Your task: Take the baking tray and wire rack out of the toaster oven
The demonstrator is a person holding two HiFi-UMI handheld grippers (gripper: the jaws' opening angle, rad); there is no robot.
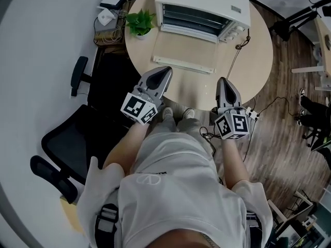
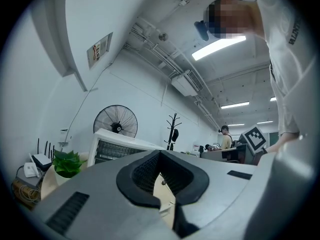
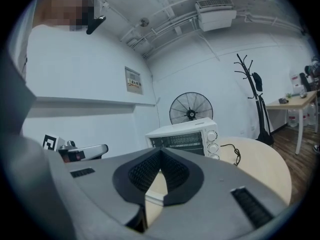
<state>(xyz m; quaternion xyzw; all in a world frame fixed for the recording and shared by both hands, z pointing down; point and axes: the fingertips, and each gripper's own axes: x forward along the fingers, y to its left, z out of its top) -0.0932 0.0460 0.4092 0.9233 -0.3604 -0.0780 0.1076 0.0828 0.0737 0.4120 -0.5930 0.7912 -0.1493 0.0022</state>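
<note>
A white toaster oven (image 1: 201, 6) stands at the far side of a round table (image 1: 258, 50). Its door (image 1: 183, 53) lies folded down flat on the tabletop. Through the opening I see dark horizontal bars (image 1: 191, 18); I cannot tell the tray from the wire rack. My left gripper (image 1: 168, 69) is shut and empty, just short of the door's front edge. My right gripper (image 1: 221, 80) is shut and empty too, over the table's near edge right of the door. Both gripper views show the oven (image 2: 117, 146) (image 3: 185, 134) ahead beyond the closed tips (image 2: 160, 154) (image 3: 161, 151).
A small potted plant (image 1: 140, 24) sits on the table left of the oven. The oven's black cord (image 1: 239, 45) runs down the table's right side to a power strip (image 1: 253, 115) on the floor. A black office chair (image 1: 77, 138) stands at the left, and a router (image 1: 111, 3) at the back left.
</note>
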